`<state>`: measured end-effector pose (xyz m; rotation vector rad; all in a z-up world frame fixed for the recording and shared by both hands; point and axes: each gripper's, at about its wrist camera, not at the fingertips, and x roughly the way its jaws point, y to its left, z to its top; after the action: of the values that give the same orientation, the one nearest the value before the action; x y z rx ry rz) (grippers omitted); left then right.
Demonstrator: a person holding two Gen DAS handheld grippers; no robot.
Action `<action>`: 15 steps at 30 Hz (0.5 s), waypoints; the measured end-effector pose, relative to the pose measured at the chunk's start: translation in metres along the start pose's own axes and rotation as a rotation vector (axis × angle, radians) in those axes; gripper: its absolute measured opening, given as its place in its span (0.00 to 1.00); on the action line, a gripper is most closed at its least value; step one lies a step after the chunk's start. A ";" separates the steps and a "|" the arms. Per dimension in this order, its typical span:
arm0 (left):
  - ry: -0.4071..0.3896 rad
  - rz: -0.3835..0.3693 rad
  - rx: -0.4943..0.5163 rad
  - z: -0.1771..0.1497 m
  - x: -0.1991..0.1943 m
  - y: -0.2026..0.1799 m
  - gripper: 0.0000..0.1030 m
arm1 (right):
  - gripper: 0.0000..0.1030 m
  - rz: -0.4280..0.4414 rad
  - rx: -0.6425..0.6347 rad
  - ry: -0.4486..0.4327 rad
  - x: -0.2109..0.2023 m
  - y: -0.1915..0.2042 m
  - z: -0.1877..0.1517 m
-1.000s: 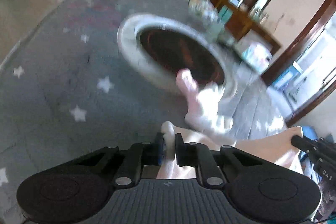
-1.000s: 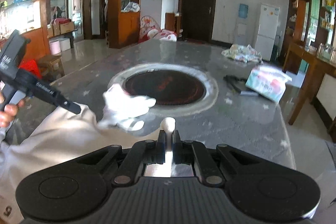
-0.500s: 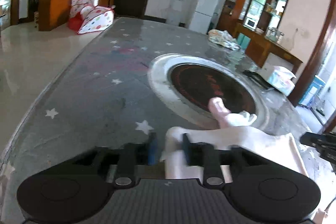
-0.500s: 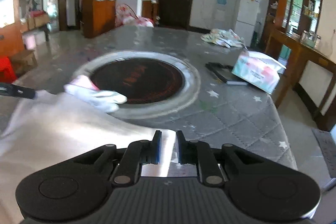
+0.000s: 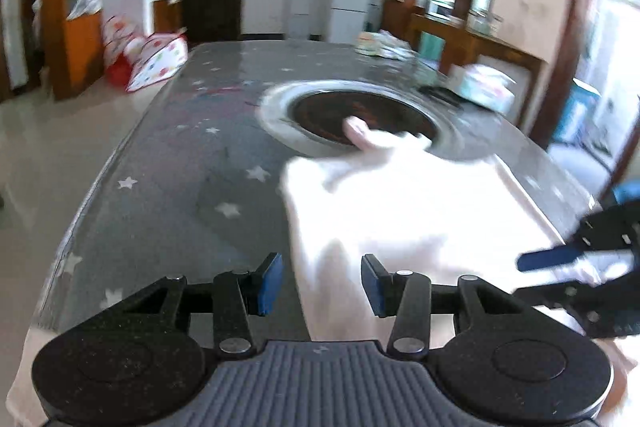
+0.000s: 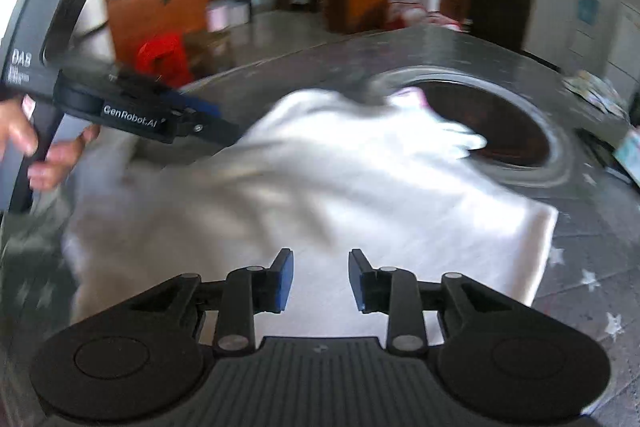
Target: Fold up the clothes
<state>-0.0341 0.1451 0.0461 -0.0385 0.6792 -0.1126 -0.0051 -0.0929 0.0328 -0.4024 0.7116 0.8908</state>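
Tongs on both sides have just been opening: the left tongs (image 5: pixel 322 285) and the right tongs (image 6: pixel 320 281) stand spread, pinching nothing, where a second ago each was clamped on a fold of cloth. White garment (image 5: pixel 404 211) now lies released on the table (image 5: pixel 168 195), its far end reaching the round burner (image 5: pixel 352 109). That fold looks laid down, so regrasping probably comes next.
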 end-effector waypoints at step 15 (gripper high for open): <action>0.050 -0.270 0.310 -0.057 -0.058 -0.093 0.45 | 0.23 -0.006 -0.044 0.009 -0.067 0.058 -0.045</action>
<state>-0.1235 0.0594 0.0444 0.1719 0.6974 -0.4782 -0.0979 -0.1236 0.0470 -0.4473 0.6994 0.9002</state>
